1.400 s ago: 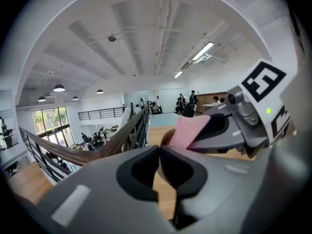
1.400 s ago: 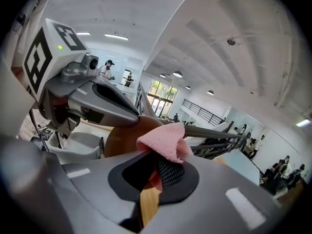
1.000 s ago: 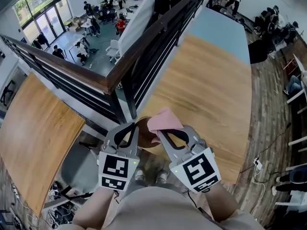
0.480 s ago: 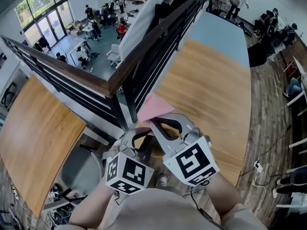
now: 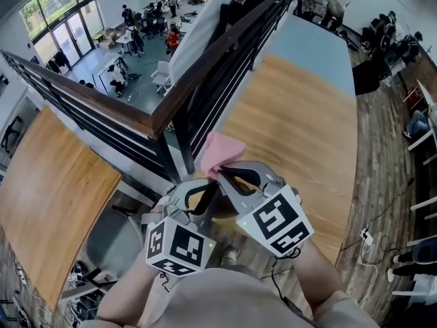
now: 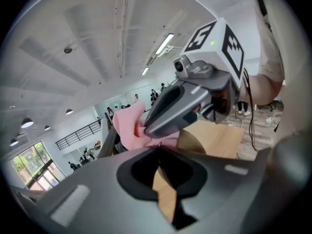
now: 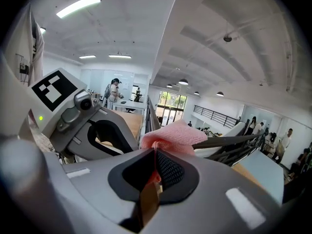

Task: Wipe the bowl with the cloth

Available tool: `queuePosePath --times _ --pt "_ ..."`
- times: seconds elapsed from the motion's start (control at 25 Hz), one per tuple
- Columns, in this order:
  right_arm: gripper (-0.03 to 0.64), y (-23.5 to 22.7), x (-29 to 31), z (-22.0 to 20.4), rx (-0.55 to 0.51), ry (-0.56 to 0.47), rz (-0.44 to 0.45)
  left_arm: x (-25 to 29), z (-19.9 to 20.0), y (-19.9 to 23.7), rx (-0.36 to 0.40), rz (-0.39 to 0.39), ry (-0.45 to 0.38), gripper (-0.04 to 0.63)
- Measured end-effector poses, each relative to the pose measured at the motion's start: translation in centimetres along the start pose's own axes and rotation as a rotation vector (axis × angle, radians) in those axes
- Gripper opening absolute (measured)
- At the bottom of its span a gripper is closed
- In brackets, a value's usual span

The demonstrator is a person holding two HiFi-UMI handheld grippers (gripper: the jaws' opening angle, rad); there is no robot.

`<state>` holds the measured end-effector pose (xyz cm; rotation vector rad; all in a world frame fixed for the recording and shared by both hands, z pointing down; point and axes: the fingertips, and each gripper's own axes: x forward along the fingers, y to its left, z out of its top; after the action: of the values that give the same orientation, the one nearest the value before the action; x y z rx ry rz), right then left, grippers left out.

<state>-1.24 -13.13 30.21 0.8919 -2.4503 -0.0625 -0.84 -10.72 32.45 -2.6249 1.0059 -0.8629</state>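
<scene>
Wiping seemed under way: the left claw (image 6: 157,150) was clamped on the round brown bowl (image 6: 194,141), and the right claw (image 7: 155,152) was pinched on the pink textured cloth (image 7: 178,135), which next probably needed pressing into that bowl.

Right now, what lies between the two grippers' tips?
The pink cloth, pinched in the right gripper, sits in that gap; the left gripper view shows it.

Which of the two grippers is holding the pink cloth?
The right gripper: its jaws are shut on the pink cloth. The left gripper grips the brown bowl instead.
</scene>
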Motion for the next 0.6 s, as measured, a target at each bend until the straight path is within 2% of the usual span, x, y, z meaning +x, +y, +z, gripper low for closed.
queuePosePath --times 0.12,0.4,0.6 --pt "0.014 -0.6 -0.1 -0.6 0.032 0.001 0.008 0.2 -0.4 0.2 -0.013 0.007 -0.004 0.009" --pt "0.014 -2.4 -0.5 -3.1 0.106 0.020 -0.032 0.4 -1.6 1.3 -0.104 0.027 -0.010 0.011" --pt "0.014 -3.3 -0.9 -4.2 0.130 0.040 -0.064 0.1 -1.6 3.4 -0.232 0.067 -0.054 0.011"
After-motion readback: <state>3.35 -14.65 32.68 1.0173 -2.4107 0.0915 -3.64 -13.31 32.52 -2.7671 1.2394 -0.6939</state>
